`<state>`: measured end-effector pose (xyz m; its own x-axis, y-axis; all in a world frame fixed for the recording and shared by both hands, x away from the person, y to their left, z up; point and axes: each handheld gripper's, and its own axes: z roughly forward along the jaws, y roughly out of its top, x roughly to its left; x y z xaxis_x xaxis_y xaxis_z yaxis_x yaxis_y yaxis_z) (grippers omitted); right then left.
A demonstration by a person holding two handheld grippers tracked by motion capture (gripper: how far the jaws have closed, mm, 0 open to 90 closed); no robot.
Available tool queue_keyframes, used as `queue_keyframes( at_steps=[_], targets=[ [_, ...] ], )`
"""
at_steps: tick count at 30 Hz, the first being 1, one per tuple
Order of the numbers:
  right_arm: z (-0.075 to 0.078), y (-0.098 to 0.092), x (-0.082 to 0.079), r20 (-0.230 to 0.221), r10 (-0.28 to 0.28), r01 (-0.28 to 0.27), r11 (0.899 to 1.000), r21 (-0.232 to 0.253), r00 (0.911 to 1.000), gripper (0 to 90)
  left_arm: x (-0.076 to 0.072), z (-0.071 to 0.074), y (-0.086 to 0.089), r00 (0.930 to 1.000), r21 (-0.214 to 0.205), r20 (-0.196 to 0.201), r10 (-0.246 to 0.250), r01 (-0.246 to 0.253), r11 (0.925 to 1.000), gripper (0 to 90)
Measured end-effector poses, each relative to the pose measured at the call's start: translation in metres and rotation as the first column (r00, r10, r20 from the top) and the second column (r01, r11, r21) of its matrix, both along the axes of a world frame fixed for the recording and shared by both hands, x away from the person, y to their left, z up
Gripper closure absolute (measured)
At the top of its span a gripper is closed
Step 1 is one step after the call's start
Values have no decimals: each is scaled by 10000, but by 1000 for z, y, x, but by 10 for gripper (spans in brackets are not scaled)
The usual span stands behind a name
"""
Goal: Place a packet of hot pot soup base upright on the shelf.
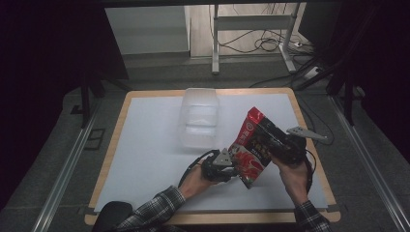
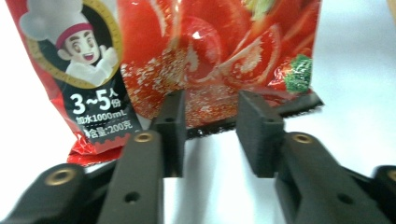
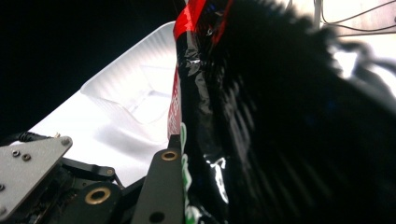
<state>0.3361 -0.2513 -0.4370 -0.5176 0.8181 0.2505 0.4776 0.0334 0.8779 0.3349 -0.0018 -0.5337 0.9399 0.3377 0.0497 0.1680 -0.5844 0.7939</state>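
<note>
red sauce pouch point(image 1: 252, 147) held up over near right part of white table point(image 1: 145, 145), near and right of clear plastic container point(image 1: 198, 124). right gripper point(image 1: 280, 145) clamped on pouch's right side, carrying it. left gripper point(image 2: 210, 126) jaws parted, pads point(image 2: 173, 126) either side of pouch's serrated bottom edge, not pressing. judgement: handover to right done; draw left straight back clear of edge, no snag; keep right grip firm, pouch upright, then carry far-left toward container.
</note>
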Motion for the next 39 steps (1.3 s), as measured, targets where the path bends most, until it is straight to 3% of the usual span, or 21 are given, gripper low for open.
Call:
queue_keyframes(
  at_steps=[5, 8, 11, 14, 20, 29, 35, 39],
  targets=[
    [5, 3, 0, 20, 137, -137, 9999, -51, 9999, 756, -5, 6, 2, 10000, -210, -63, 24, -26, 9998, 508],
    [10, 3, 2, 18, 235, -235, 9997, -52, 9997, 756, -8, 8, 5, 9994, -611, -18, 356, -357, 9975, 400],
    [14, 4, 3, 56, 266, -266, 9996, -126, 9996, 756, -8, 10, 10, 9991, -537, -61, 417, -420, 9977, 294],
    [19, 4, 3, 89, 259, -257, 9995, -182, 9996, 756, -10, 10, 14, 9978, -760, -347, 569, -594, 9953, 235],
    [26, 1, 6, 233, 240, -235, 9995, -213, 9994, 756, -17, 15, 21, 9970, -791, -502, 582, -620, 9949, 104],
    [39, 1, 13, 394, 373, -366, 9992, -183, 9985, 756, -28, 20, 34, 9935, -871, -942, 644, -727, 9935, 34],
    [46, 4, 21, 515, 469, -461, 9988, -155, 9976, 756, -39, 20, 43, 9955, -307, -546, 778, -795, 9964, 14],
    [51, 6, 28, 583, 547, -541, 9985, -113, 9968, 756, -45, 20, 50, 9940, -347, -525, 959, -978, 9946, 6]
  ],
)
